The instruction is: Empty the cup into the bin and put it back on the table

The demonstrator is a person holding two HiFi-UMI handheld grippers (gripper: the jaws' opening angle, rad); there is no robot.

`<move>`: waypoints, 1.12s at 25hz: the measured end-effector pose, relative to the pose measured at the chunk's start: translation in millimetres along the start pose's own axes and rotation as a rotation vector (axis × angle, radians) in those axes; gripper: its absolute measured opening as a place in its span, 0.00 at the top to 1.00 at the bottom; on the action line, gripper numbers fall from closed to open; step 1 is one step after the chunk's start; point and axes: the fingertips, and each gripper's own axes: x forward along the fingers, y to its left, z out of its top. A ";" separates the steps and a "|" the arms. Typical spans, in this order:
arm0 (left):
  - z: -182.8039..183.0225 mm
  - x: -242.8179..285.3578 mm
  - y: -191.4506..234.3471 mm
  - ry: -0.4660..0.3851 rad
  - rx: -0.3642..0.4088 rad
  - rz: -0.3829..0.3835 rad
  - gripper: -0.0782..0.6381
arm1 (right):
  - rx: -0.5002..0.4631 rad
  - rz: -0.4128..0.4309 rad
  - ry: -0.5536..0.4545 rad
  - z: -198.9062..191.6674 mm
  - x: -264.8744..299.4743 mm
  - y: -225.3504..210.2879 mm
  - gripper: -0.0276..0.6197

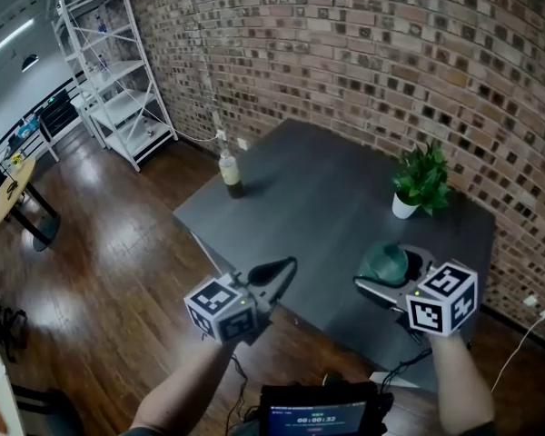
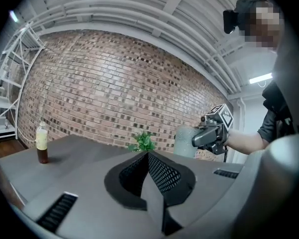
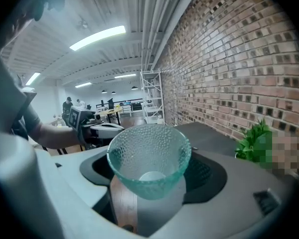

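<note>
Right gripper view: fingers of the right gripper [image 3: 150, 180] clasp the glass cup [image 3: 149, 151]; left gripper [image 2: 148, 177] fingers touch.

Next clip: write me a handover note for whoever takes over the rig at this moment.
Left gripper: fingers together, empty, near the table's front edge.
Right gripper: shut on the cup, held above the table, not touching it.
Done: the cup looks empty. No bin is in view, so I cannot confirm it was emptied there.
Left: set the cup on the table and let go.
</note>
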 end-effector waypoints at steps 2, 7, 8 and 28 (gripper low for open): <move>0.4 -4.2 8.6 -0.010 -0.008 0.022 0.90 | -0.011 0.017 0.007 3.2 11.1 3.9 0.34; 4.1 -13.8 25.9 -0.018 -0.004 0.066 0.90 | -0.034 0.049 0.011 6.8 41.4 5.3 0.34; 3.4 -15.8 28.8 -0.014 -0.002 0.073 0.90 | -0.033 0.057 0.014 5.3 47.5 5.6 0.34; -45.8 15.3 94.4 0.081 -0.003 0.173 0.90 | 0.005 0.129 0.071 -44.5 158.0 -23.2 0.34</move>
